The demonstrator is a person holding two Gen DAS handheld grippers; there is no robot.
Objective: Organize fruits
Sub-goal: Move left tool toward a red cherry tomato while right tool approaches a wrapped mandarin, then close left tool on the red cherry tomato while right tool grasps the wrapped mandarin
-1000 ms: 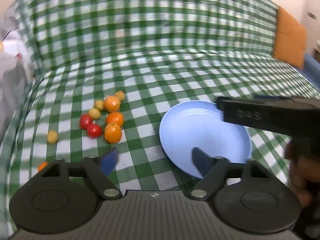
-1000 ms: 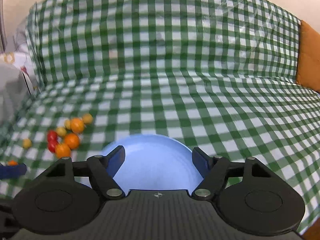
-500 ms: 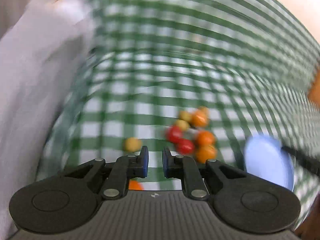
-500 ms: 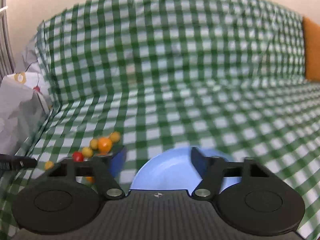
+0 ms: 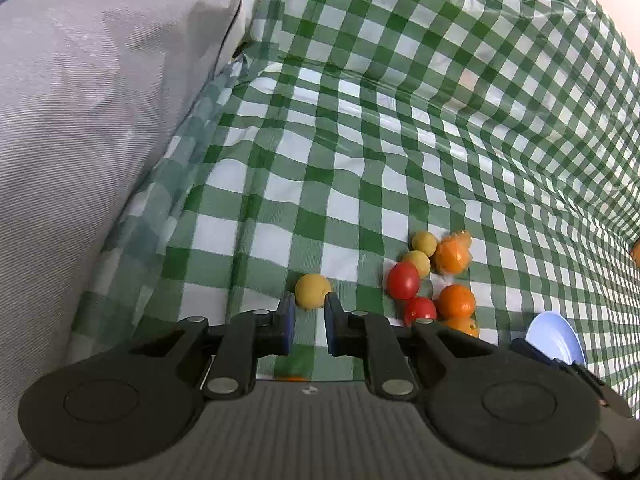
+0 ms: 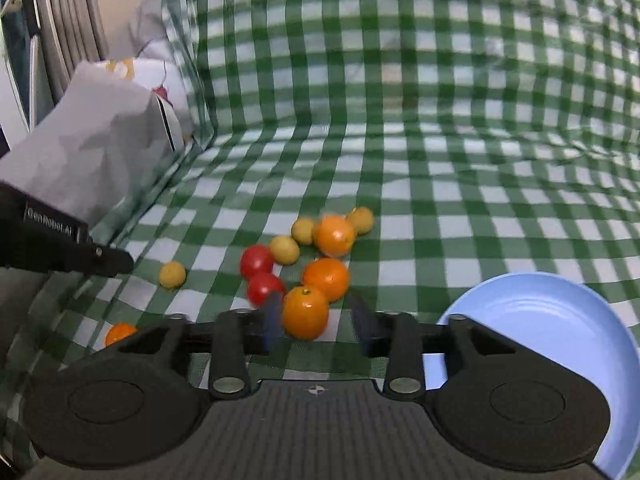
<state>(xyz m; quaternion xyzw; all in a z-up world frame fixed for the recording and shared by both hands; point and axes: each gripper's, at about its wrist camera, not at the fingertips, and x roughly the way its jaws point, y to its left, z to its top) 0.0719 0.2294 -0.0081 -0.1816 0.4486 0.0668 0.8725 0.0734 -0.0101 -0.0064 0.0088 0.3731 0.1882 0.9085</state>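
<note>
Small fruits lie in a cluster on the green checked cloth: oranges, two red tomatoes (image 5: 403, 280) and yellow fruits. My left gripper (image 5: 310, 307) has its jaws narrowly apart, the tips flanking a lone yellow fruit (image 5: 312, 290) without clamping it. My right gripper (image 6: 316, 320) is open, with the nearest orange (image 6: 306, 311) between its fingers, against the left one. A light blue plate (image 6: 560, 320) sits empty to the right; it also shows in the left wrist view (image 5: 554, 338).
A grey cushion (image 5: 80, 120) rises at the left of the cloth. A stray small orange (image 6: 119, 333) lies near the front left. The left gripper's body (image 6: 60, 248) shows at the left edge of the right wrist view.
My left gripper swung left away from the plate, narrowed its jaws and came up to the lone yellow fruit. My right gripper moved left from the plate to the nearest orange.
</note>
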